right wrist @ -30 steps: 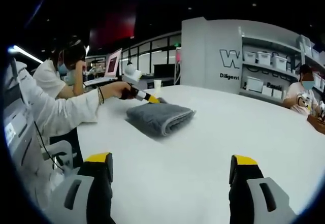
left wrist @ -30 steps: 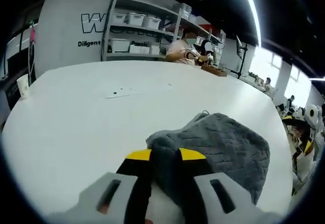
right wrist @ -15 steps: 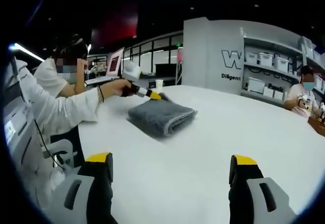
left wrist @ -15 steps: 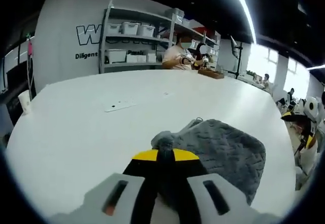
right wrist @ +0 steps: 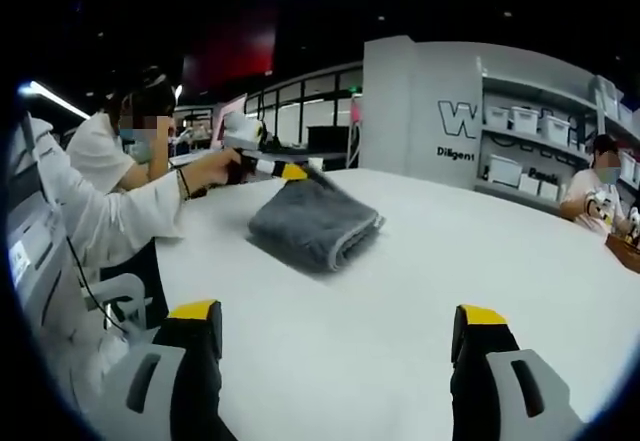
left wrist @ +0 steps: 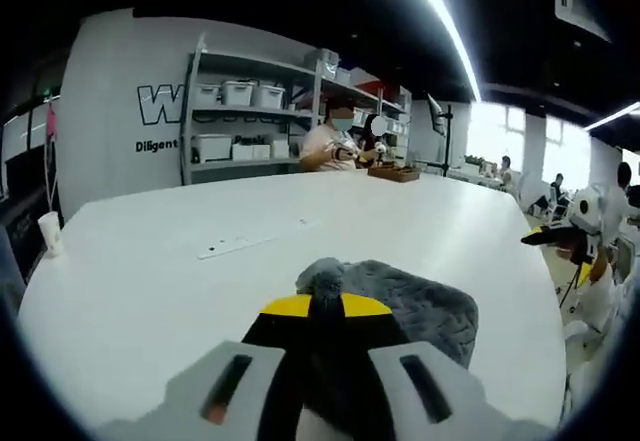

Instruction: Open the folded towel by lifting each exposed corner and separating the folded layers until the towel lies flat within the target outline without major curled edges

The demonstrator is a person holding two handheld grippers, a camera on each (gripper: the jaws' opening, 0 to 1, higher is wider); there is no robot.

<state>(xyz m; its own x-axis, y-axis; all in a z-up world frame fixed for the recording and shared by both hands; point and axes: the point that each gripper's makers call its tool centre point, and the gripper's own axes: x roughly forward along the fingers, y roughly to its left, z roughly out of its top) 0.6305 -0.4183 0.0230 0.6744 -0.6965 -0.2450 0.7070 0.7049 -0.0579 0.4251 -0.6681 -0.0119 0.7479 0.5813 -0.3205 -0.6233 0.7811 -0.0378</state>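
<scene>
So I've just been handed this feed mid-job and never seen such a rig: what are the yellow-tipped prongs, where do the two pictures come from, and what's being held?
There is no robot arm here. A person holds a two-jaw hand tool in each hand, and a camera rides on each tool, looking out along its jaws. The yellow-tipped prongs at the bottom of each picture are those jaws.

The left gripper view looks over the left gripper, whose jaws are closed on a corner of the grey towel and raise it off the white table.

The right gripper view looks across the table from the right gripper, whose jaws stand wide apart and hold nothing. It sees the same towel from the side, folded, one corner lifted by the other tool in the person's hand.

Shelves with bins and other people sit in the background.
</scene>
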